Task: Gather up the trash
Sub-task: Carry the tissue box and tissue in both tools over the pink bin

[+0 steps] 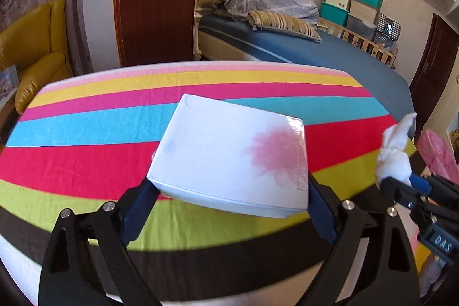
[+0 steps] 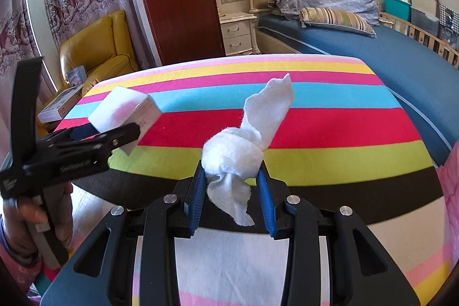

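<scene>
White pink-stained box (image 1: 229,159) tilted above striped cloth; knotted white tissue wad (image 2: 235,157) aloft nearby.

A pink bag (image 1: 437,155) is cut off at the right edge.

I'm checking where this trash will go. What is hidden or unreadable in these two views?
- Trash bin: in neither view; only a pink bag cut by the left wrist view's right edge.
- Underside of the white box: hidden by its own top, left tool gripping it.
- Box print: blurred in the right wrist view.
- Knotted tissue in right tool: contents hidden.
</scene>
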Tool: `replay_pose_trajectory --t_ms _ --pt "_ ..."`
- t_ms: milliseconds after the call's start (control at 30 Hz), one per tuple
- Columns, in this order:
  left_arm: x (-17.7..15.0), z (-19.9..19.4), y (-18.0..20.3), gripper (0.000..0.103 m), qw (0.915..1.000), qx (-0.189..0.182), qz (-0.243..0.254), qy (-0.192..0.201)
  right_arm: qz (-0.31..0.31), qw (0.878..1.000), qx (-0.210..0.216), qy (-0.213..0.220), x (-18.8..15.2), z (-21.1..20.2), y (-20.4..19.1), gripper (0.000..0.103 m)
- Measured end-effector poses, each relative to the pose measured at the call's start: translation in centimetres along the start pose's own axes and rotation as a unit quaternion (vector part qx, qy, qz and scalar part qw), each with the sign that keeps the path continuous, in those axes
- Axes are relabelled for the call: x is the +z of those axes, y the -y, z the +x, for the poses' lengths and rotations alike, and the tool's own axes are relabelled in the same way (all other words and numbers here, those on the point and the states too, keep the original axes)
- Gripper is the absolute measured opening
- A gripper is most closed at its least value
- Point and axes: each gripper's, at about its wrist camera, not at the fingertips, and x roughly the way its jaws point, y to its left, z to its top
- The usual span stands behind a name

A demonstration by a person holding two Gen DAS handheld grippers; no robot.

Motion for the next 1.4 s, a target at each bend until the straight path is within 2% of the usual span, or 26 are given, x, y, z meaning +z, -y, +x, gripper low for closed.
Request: replay_pose_trajectory --t_ms 533,833,1067,1400 --pt "-4.7 -5.2 4.0 0.091 0.9987 -0.025 0.037 0.025 0.011 1.000 -0.016 0.014 -3.9 -4.7 0.7 0.035" --pt "-5.5 -6.8 7.1 0.091 0.9959 -0.049 0.065 0.039 0.027 0.998 -0.043 0.038 -5.3 -8.1 2.9 0.035" --pt "-5.0 -7.2 10.4 0.091 0.9907 -0.083 0.093 0.055 0.055 0.993 -0.082 0.068 -6.4 -11.5 6.5 0.035" --pt "-5.1 -6.8 16.7 0.091 0.9763 -0.142 0.152 0.058 0.099 0.980 -0.141 0.101 -8.8 -15.5 12.3 0.035"
